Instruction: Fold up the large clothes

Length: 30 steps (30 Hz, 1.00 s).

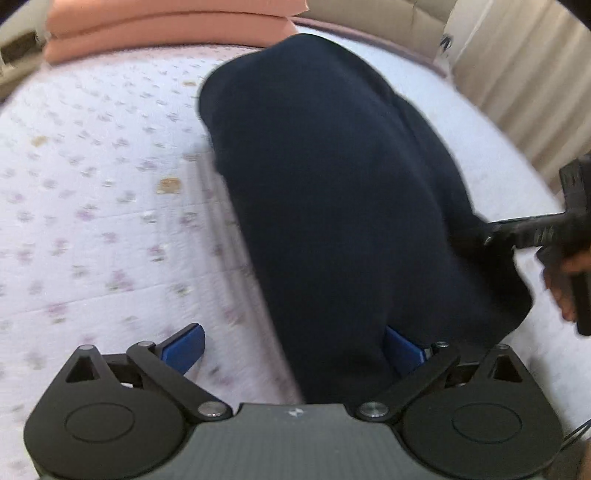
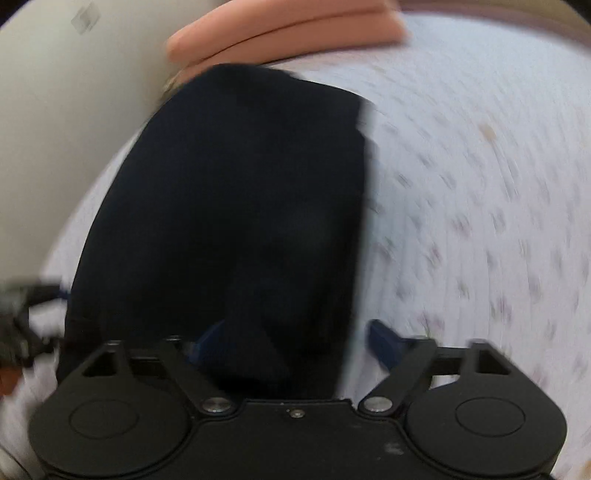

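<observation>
Looking along the left tongs (image 1: 293,345), both blue fingers (image 1: 184,347) stand spread as wide as they go, pressing on nothing. A dark navy garment (image 1: 332,177) lies between them: its near end runs down into the gap and covers most of the right-hand finger, while the left-hand finger stands clear over the bed sheet (image 1: 92,184), white with small purple flowers. The garment stretches away up the bed as a long folded strip. At the bed's far end lies a stack of folded salmon-pink bedding (image 1: 166,33), just beyond the garment's far edge. At the right edge the right tongs (image 1: 517,232) reach the garment's side, gripped by a person's hand (image 1: 557,284). Pale pleated curtains (image 1: 517,74) hang behind.

From the right wrist, much blurred, the right tongs (image 2: 295,341) are likewise wide apart and closed on nothing. The navy garment (image 2: 240,203) fills the gap and hides most of the left-hand finger; the right-hand blue finger (image 2: 384,339) sits over the bare sheet (image 2: 480,184) just beside the cloth's edge. The pink bedding (image 2: 288,29) lies past the garment's far end, a plain cream wall (image 2: 74,110) to the left. The left tongs (image 2: 22,317) show smeared at the left edge.
</observation>
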### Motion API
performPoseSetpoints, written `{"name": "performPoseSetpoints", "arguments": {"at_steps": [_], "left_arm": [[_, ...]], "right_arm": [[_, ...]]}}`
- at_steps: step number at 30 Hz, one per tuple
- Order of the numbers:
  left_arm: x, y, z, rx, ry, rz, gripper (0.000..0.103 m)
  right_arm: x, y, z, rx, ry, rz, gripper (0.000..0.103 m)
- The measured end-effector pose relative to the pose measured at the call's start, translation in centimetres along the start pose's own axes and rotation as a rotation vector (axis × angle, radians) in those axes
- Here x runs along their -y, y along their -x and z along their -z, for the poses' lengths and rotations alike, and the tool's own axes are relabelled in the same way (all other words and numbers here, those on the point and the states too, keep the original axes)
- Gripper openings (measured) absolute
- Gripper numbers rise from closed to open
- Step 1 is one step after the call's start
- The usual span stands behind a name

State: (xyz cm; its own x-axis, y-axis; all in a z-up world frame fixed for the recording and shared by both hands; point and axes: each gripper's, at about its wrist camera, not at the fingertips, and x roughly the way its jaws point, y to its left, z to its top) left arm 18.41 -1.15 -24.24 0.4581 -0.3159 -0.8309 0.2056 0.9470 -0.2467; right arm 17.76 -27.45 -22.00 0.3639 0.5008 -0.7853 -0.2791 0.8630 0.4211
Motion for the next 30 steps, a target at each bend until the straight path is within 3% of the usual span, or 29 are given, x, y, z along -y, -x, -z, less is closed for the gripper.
{"name": "performPoseSetpoints", "arguments": {"at_steps": [2,5,9,13,19,25,30], "left_arm": [[0.3,1.3,0.2,-0.015,0.011,-0.049,0.103],[0.7,3.4,0.3,-0.046,0.024,-0.128,0.103],[1.2,6.3,0.1,-0.036,0.014,-0.255,0.101],[1.8,9.6,-0.5,-0.016,0.040,-0.287,0.101],[3.7,11.9,-1.5,-0.007,0.022,-0.354,0.103],[5.8,13.4,-1.3,0.041,0.063,-0.276,0.103],[6.7,13.3,-1.3,0.054,0.031,-0.306,0.103]], "right_arm": [[0.6,0.9,0.5,0.008,0.002,0.034,0.103],[0.1,2.7,0.5,0.010,0.017,0.154,0.103],[-3.5,7.2,0.8,-0.015,-0.060,0.296,0.102],[-9.2,11.4,0.7,0.009,0.008,0.183,0.103],[-15.8,12.8,1.8,0.006,0.170,0.309,0.103],[-16.8,12.0,2.7,-0.064,0.219,0.291,0.103],[-17.2,11.6,3.1,-0.094,0.232,0.288,0.103]]}}
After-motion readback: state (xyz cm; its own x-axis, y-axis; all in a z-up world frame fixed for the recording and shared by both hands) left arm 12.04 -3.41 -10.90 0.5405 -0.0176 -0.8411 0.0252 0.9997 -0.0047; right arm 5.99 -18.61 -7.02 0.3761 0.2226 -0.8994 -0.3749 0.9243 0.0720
